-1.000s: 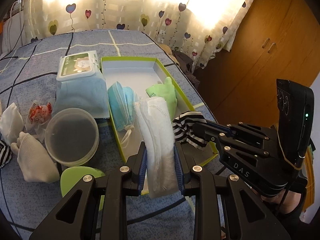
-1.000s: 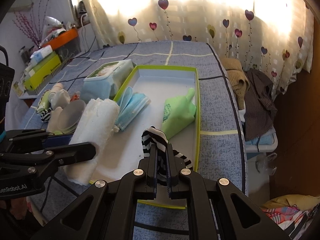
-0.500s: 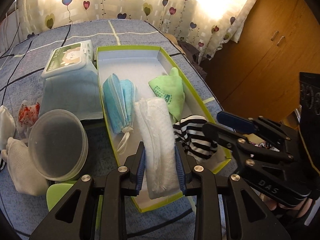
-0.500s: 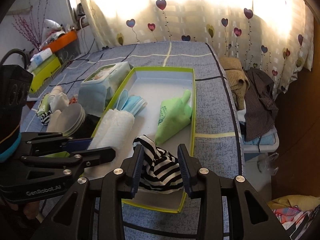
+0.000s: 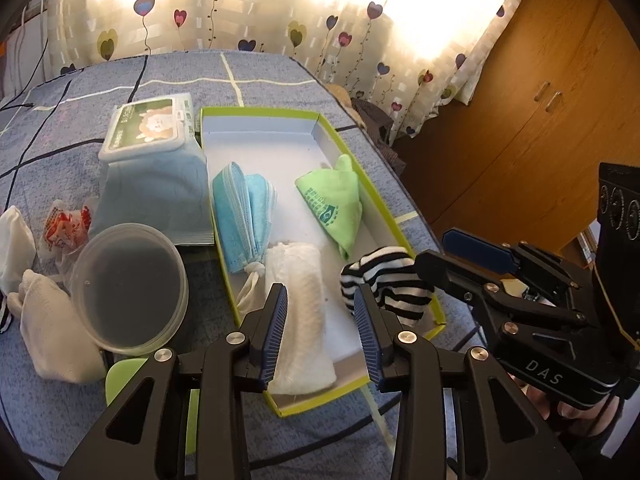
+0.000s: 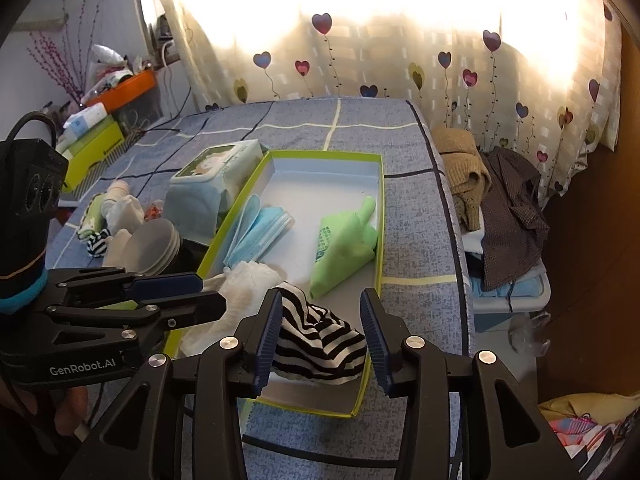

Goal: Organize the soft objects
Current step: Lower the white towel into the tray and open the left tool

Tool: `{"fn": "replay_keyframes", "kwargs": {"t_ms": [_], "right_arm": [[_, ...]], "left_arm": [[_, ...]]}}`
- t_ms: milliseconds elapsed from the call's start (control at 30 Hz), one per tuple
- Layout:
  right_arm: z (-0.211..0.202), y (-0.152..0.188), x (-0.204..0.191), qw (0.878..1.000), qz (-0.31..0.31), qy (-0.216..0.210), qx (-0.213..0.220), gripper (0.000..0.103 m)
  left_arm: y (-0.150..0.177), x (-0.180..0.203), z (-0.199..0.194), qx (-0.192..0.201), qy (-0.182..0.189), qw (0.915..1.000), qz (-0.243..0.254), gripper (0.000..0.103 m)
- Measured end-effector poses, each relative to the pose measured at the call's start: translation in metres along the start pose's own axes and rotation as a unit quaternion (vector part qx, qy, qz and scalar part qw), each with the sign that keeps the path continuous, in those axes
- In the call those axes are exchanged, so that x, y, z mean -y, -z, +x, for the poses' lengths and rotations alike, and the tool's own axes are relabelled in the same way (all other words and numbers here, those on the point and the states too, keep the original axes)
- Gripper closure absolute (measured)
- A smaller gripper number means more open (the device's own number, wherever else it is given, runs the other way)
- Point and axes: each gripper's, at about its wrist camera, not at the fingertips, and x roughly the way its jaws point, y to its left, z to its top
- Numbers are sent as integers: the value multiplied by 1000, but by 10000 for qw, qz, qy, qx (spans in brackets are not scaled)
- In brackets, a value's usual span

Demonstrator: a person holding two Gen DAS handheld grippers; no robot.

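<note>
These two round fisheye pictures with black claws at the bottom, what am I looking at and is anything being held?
They are hand-held grippers, one per hand, each with a camera looking along its fingers. One picture is from the left gripper, the other from the right gripper. Both stand open and hold nothing. On the blue bedspread lies a green-edged box containing a white towel, a striped sock, blue face masks and a green cloth. Beside it are a wipes pack, a round plastic lid and pale socks.
</note>
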Motion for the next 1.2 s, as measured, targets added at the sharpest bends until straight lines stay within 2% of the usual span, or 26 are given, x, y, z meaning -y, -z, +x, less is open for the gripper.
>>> {"fn": "replay_keyframes", "kwargs": {"t_ms": [167,533,733,933,1033,1100,1200], "right_arm": [[-9,-1,-5,9999,-37,21,91,59],[-23,0,-14,9997,-134,108,184,58],[-11,12,-19,9996,-212,169,-74,58],[3,23,-24,9990,-202,237,-329,66],[17,29,-25,9980,-212,228,-548,77],[30,33,-24,9971,-125,255,-712,78],[36,31,-24,9971,-90,233,-714,78]], "left_arm": [[0,1,-15,176,58,9998,5,67],[5,-7,-44,476,74,9988,-66,67],[9,-16,-57,617,-13,9980,-147,67],[11,-24,-65,690,-64,9973,-222,67],[12,-27,-70,746,-27,9969,-239,67],[13,-28,-73,769,-28,9967,-247,67],[15,-33,-78,846,-58,9960,-299,67]]}}
